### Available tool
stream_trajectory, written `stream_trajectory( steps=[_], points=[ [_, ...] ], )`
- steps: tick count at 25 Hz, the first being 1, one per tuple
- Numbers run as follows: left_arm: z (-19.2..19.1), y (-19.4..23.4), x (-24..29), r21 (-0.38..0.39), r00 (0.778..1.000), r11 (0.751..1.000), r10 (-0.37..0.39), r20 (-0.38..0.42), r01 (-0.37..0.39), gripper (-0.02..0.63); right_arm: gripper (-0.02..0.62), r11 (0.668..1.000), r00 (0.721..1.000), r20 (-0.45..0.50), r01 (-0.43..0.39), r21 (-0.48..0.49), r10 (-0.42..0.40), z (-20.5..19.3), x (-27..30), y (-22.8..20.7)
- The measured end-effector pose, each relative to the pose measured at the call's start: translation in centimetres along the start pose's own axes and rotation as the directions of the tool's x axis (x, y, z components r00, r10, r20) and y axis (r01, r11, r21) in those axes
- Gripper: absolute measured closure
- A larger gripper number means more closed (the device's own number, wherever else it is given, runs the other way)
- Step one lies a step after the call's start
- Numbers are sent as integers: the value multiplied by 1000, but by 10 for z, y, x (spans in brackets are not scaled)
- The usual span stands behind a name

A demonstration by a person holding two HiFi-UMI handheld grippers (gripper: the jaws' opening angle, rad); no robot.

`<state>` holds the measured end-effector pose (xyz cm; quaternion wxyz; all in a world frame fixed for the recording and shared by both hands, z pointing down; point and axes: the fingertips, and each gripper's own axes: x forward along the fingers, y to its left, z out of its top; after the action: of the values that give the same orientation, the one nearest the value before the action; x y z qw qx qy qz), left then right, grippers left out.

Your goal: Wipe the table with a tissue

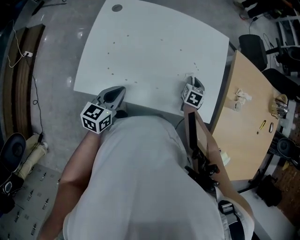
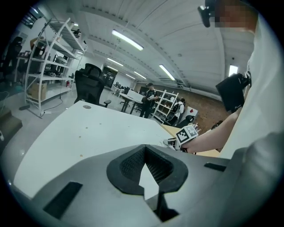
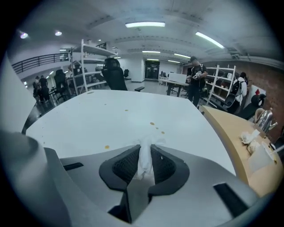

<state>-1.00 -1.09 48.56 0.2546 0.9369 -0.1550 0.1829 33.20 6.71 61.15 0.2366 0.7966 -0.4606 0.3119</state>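
The white table (image 1: 150,47) carries several small brown spots (image 3: 152,123). My right gripper (image 1: 197,82) sits over the table's near right edge, shut on a twisted white tissue (image 3: 145,162) whose tuft (image 1: 190,76) sticks out past the tips. In the right gripper view the right gripper (image 3: 145,148) pinches the tissue between its dark pads, just above the table (image 3: 111,115). My left gripper (image 1: 121,90) hovers at the near left edge, shut and holding nothing. The left gripper view shows the left gripper (image 2: 144,155) with only the table (image 2: 88,128) beyond it.
A wooden side table (image 1: 243,117) stands to the right with crumpled tissues (image 1: 242,97), a yellow pen (image 1: 261,126) and a metal object (image 1: 280,105). A black office chair (image 1: 253,47) stands behind it. A round cap (image 1: 116,8) sits in the far table corner.
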Motion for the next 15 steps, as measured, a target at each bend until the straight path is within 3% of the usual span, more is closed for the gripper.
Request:
stream_trajectory(
  steps=[3, 8, 12, 15],
  points=[
    [-3, 6, -4, -10, 1000, 1000, 16, 0, -16, 600, 528, 999, 1000, 13, 3, -51, -2, 3, -1, 16],
    [0, 8, -4, -9, 1000, 1000, 12, 3, -12, 600, 528, 999, 999, 32, -32, -19, 33, 8, 3, 34],
    [0, 12, -7, -8, 1000, 1000, 14, -1, -14, 600, 528, 987, 994, 41, -99, -125, 104, 12, 1, 66],
    [0, 14, -8, -8, 1000, 1000, 11, 0, -11, 600, 528, 961, 985, 36, -158, -229, 170, 11, -3, 86]
  ],
)
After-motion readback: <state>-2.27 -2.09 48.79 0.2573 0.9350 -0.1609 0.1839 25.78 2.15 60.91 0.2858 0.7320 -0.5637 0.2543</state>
